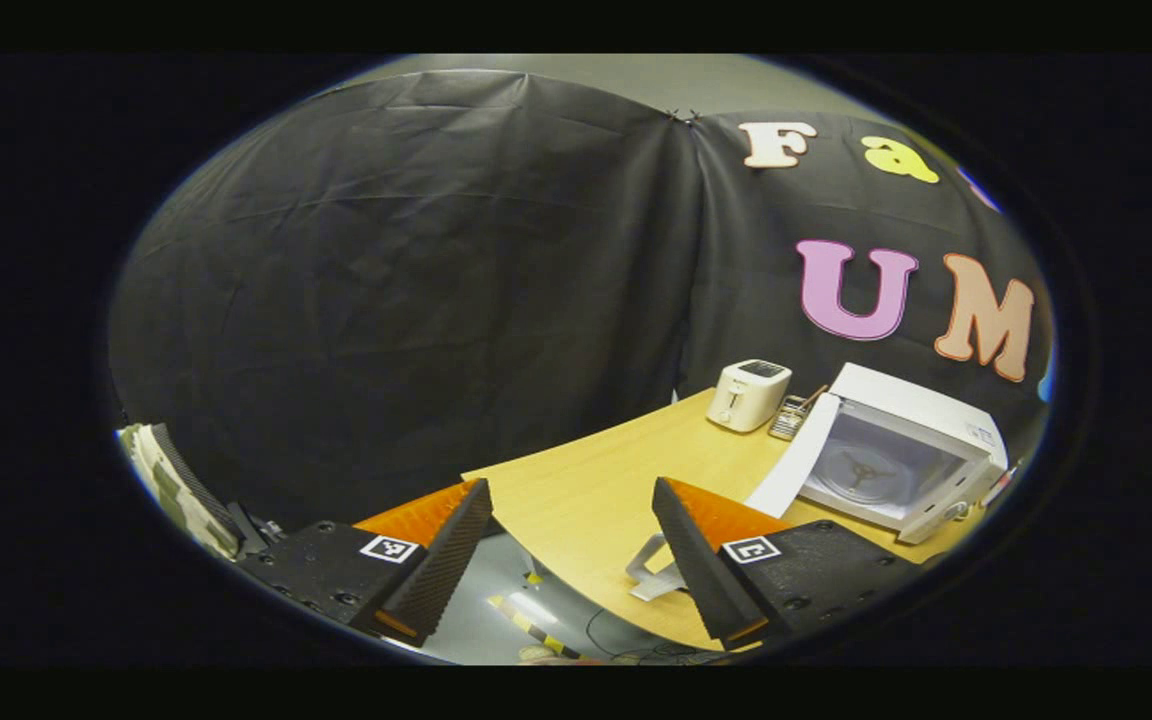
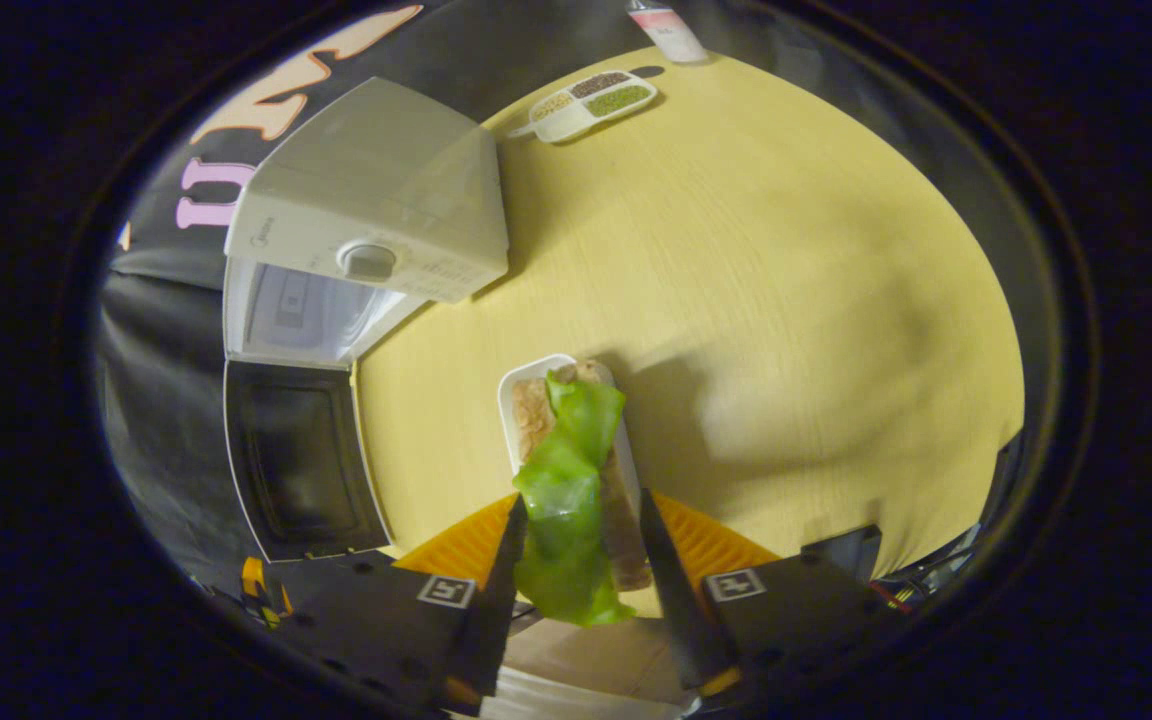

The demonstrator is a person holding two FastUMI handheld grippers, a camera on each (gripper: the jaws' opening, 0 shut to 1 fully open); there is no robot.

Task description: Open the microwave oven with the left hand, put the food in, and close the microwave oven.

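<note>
Left gripper [image 1: 571,525] up off the bench [image 1: 596,480], fingers [image 1: 456,545] spread wide, nothing between them. It sits back near the bench's edge, well apart from the microwave oven [image 1: 896,455]. In the left gripper view the microwave oven stands on the far right part of the bench with its door [image 1: 794,455] swung open, turntable visible inside the lit cavity. White toaster [image 1: 748,393] just beside it to the left, small rack of utensils [image 1: 792,414] between the two. A white bracket-like piece [image 1: 648,572] lies on the bench near the left gripper's right finger.

Right gripper [image 2: 576,560] has the food tray [image 2: 511,400]: a white oblong tray with brownish food and a green lettuce leaf [image 2: 568,490] draped over it. Fingers [image 2: 506,570] narrowed on either side of the tray's near end; contact looks firm on both sides, but the leaf hides part of it. The tray's far end appears to be above the bench; cannot tell if it touches. In the right gripper view the microwave oven [image 2: 376,210] is to the left of the tray, near but apart, door [image 2: 301,460] fully open with its dark window facing up. At the far bench edge, a divided dish of grains [image 2: 591,100] and a bottle [image 2: 668,28] beside it.
</note>
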